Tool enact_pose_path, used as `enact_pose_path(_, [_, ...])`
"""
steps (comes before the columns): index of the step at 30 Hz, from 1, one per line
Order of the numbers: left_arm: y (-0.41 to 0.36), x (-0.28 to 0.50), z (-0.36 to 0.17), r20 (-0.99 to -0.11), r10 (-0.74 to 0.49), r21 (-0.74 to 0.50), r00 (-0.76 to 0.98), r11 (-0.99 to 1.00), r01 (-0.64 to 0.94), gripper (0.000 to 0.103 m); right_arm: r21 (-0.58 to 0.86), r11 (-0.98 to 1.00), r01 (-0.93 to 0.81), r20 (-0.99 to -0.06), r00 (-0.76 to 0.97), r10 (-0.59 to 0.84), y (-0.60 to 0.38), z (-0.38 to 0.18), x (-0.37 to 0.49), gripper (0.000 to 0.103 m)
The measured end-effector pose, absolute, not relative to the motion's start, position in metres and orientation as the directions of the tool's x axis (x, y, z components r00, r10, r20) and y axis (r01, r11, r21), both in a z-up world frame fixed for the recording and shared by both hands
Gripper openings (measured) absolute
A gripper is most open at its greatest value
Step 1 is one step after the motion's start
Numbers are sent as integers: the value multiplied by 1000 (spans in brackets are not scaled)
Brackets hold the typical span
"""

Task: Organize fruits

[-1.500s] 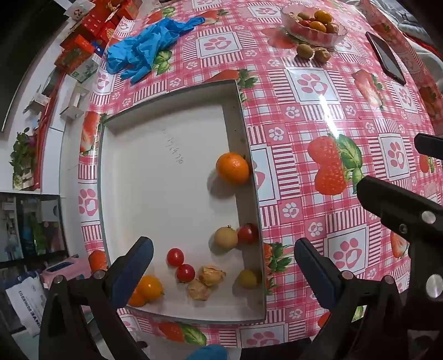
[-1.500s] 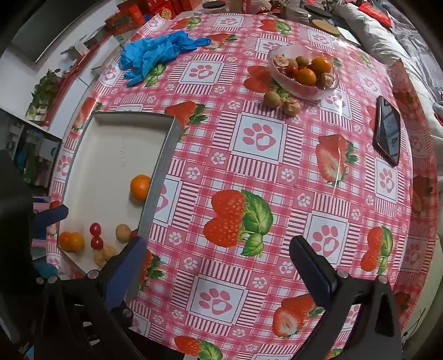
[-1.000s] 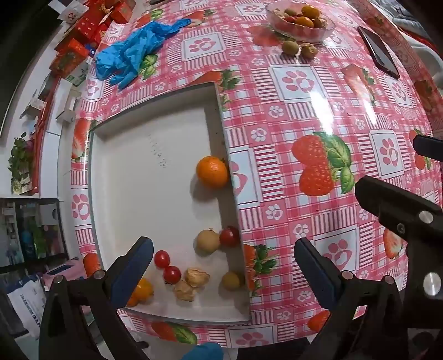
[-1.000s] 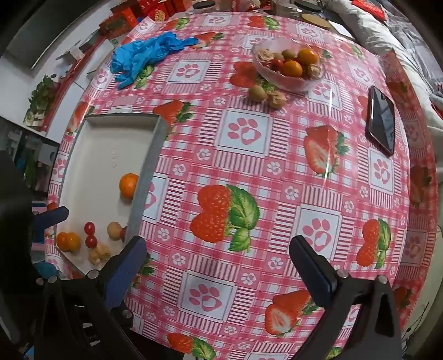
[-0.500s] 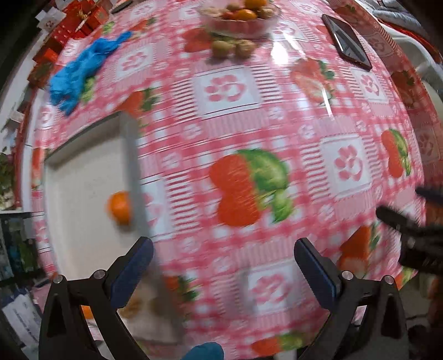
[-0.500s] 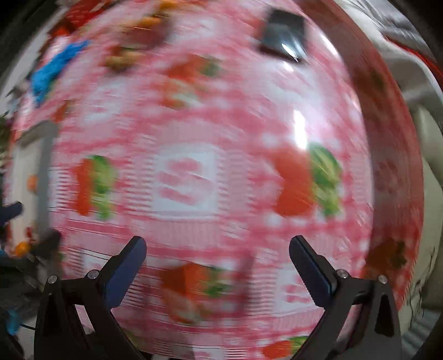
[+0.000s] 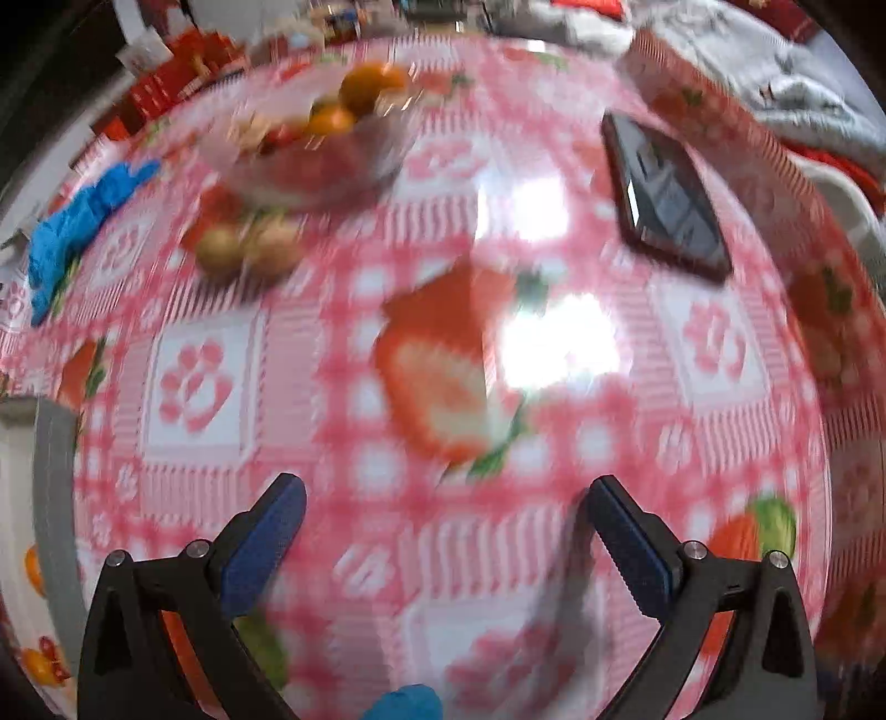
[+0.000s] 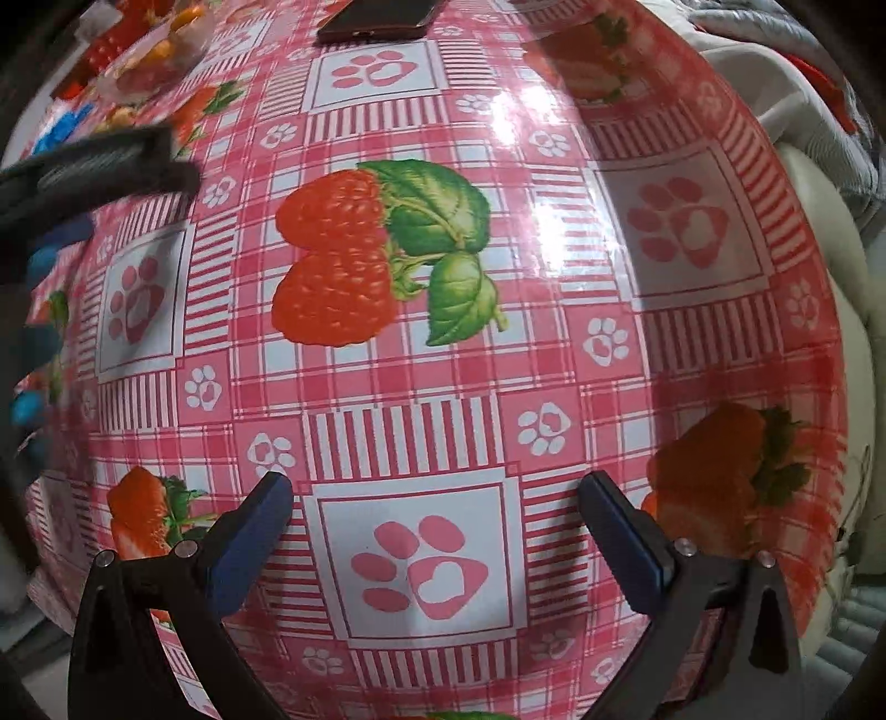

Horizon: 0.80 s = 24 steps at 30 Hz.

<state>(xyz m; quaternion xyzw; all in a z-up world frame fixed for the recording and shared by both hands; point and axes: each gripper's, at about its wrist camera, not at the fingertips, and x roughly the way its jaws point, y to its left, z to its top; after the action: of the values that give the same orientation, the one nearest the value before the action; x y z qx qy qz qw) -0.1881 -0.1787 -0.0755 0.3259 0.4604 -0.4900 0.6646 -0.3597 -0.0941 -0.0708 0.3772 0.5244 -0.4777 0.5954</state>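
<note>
A glass bowl (image 7: 260, 166) of mixed fruit, with oranges (image 7: 360, 91) on top, stands at the far left of the left wrist view, blurred by motion. Two brown fruits (image 7: 246, 246) lie on the cloth just in front of it. The white tray (image 7: 52, 443) shows only its corner at the left edge, with small orange and red fruits (image 7: 41, 662) in it. My left gripper (image 7: 446, 540) is open over bare tablecloth. My right gripper (image 8: 434, 534) is open too, above a paw print, with the bowl (image 8: 149, 61) far off at top left.
A black phone (image 7: 667, 199) lies at the far right, also seen as the phone (image 8: 382, 19) at the top edge. Blue gloves (image 7: 77, 221) lie left of the bowl. The other gripper's arm (image 8: 94, 171) crosses the right wrist view's left side. The table edge (image 8: 830, 332) curves down the right.
Both cameras have swung right and away from the tray. The bowl and phone are now much closer in the left wrist view. Both grippers stayed open.
</note>
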Motion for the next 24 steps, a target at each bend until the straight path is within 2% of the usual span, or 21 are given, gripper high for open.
enact_pose_path(5, [-187, -211, -78, -817, -537, -8, 211, 377, 926, 103, -46, 269, 962, -979, 10, -205, -91, -66, -373, 103])
enact_pose_path(18, [-190, -215, -80, -815, -541, -13, 207, 374, 927, 103, -47, 229, 972, -973, 8, -232, -87, -67, -369, 103])
enact_pose_path(24, [-190, -215, -80, -815, -541, -13, 207, 374, 927, 103, -49, 165, 985, -980, -15, -200, -91, -68, -367, 103])
